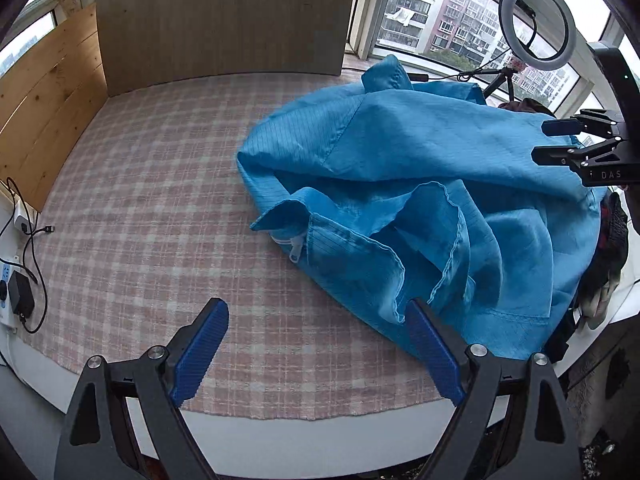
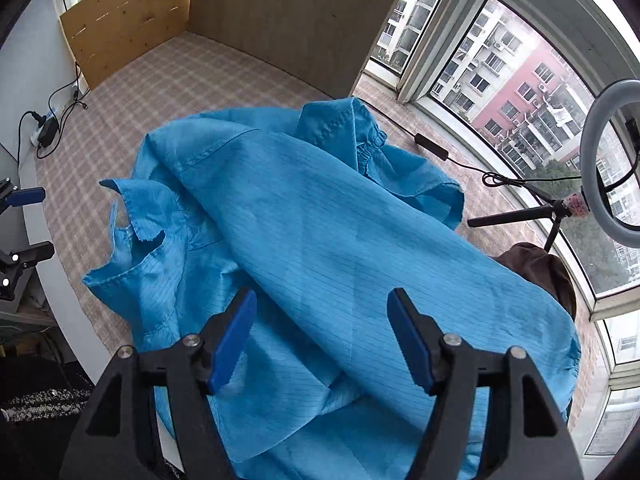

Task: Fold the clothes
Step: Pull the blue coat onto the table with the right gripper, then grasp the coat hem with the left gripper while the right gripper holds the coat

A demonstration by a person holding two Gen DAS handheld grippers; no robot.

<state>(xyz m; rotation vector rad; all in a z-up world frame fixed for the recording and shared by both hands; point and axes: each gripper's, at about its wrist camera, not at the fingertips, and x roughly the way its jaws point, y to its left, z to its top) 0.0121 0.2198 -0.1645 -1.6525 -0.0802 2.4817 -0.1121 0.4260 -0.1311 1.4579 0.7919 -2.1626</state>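
A blue pinstriped jacket (image 1: 420,168) lies crumpled on the right half of the pink checked table cover (image 1: 152,208), its white zipper (image 1: 296,246) showing at the near edge. My left gripper (image 1: 316,312) is open above the cover, its right finger at the jacket's hem, with nothing between the pads. My right gripper (image 2: 322,304) is open and points down over the jacket's (image 2: 320,220) broad panel, not pressing on the cloth. Each gripper shows in the other's view: the right gripper (image 1: 554,142) at the jacket's far right, the left gripper (image 2: 34,222) off the table's left edge.
Wooden boards (image 1: 224,20) stand along the table's back and left. A power strip with cables (image 1: 16,292) lies at the left edge. A ring light on a tripod (image 2: 616,164) stands by the windows. A dark brown garment pile (image 2: 548,276) sits beside the jacket.
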